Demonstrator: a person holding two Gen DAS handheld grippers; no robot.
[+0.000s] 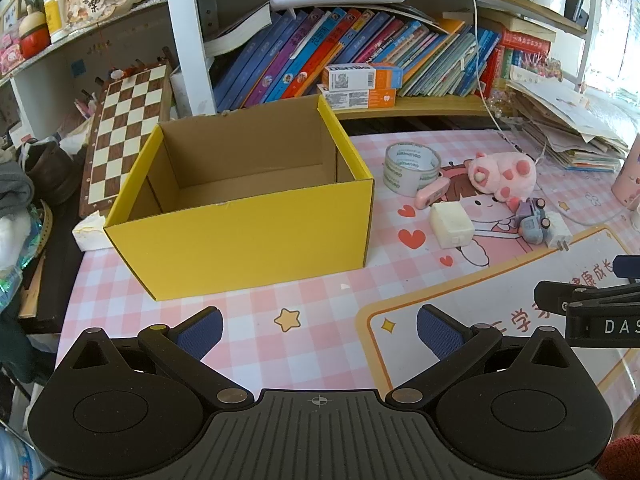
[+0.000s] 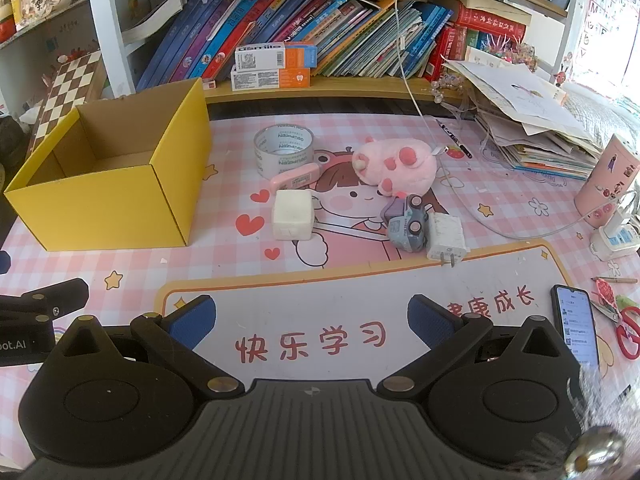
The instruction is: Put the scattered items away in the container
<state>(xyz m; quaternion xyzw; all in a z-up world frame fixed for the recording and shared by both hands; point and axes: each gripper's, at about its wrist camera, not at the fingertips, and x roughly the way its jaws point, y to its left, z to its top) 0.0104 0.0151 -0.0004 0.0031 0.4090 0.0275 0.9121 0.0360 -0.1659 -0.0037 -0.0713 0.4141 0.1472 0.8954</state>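
An open, empty yellow cardboard box (image 1: 244, 236) (image 2: 108, 208) stands on the pink checked desk mat. Right of it lie a tape roll (image 1: 411, 168) (image 2: 284, 150), a pink plush toy (image 1: 502, 176) (image 2: 396, 166), a small pink case (image 1: 432, 193) (image 2: 294, 176), a white cube (image 1: 452, 224) (image 2: 292, 214), a grey toy car (image 1: 534, 220) (image 2: 408, 220) and a white charger plug (image 1: 558, 234) (image 2: 446, 236). My left gripper (image 1: 320, 332) is open and empty, low in front of the box. My right gripper (image 2: 310, 324) is open and empty, short of the items.
A bookshelf with books (image 2: 280, 28) and two toothpaste boxes (image 2: 272, 66) stands behind. A chessboard (image 1: 124, 136) leans at the left. A paper stack (image 2: 532, 120), pink cup (image 2: 608, 184), phone (image 2: 576, 324), scissors (image 2: 624, 328) and white cable (image 2: 464, 184) lie at the right.
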